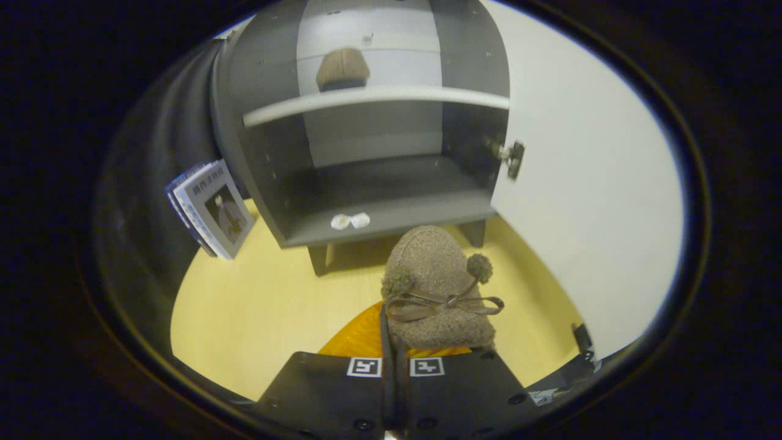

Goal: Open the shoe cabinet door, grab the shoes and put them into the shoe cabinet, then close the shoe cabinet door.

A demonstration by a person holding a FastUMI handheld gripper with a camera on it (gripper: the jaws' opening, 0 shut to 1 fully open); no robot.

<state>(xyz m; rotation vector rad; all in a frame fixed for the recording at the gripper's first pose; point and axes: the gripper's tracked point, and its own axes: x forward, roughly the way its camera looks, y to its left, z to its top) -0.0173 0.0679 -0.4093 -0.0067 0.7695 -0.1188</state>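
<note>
**A:** What is your hand-held gripper (394, 342) doing right now?

**B:** Your fingers are drawn almost together, with only a thin slit between them. They pinch the near edge of the fuzzy tan-brown slipper with a ribbon bow and two pompoms (437, 287), which sticks out just ahead of the fingertips, toe pointing toward the cabinet.

**A:** And where is the cabinet?

**B:** The dark grey shoe cabinet (366, 153) stands just beyond the slipper you hold, on short legs over the pale yellow wooden surface (256, 305). Its white door (580, 183) is swung wide open to your right, with a metal hinge showing at the edge nearest the cabinet.

**A:** Is anything inside it?

**B:** Yes. A second tan-brown slipper (343, 68) sits on the white upper shelf (372, 98), toward the back. The lower compartment holds no shoe; two small white crumpled bits (350, 220) lie at its front edge.

**A:** What else is around you?

**B:** A few thin booklets with blue-edged covers (211, 208) lean against the cabinet's left side. An orange ribbed mat (357, 339) lies on the surface under the slipper you hold, right at your fingers.
</note>
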